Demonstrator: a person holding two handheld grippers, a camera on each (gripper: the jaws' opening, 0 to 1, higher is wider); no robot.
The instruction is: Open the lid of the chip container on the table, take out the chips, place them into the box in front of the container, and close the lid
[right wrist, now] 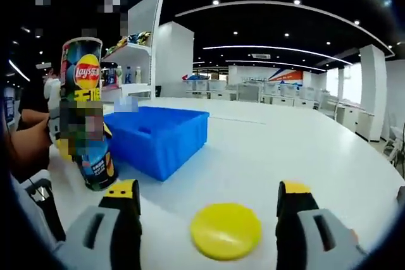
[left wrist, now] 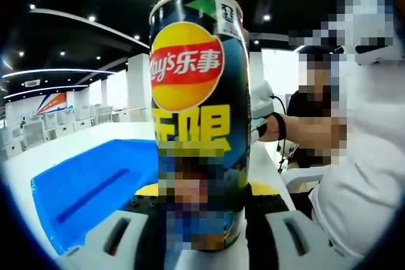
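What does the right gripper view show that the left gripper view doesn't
Right gripper view alone: the yellow lid lying flat on the white table between that gripper's open jaws, plus shelving in the background. Left gripper view alone: the chip can's label close up, between the left gripper's jaws, with its top open. Both share the can and the blue box.

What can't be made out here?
- Tall dark chip can, left gripper view: lower label blurred by mosaic; inside unseen, camera sits below its open rim.
- Blue plastic box, right gripper view: contents hidden by its walls.
- Round yellow lid: which face is up, unclear.
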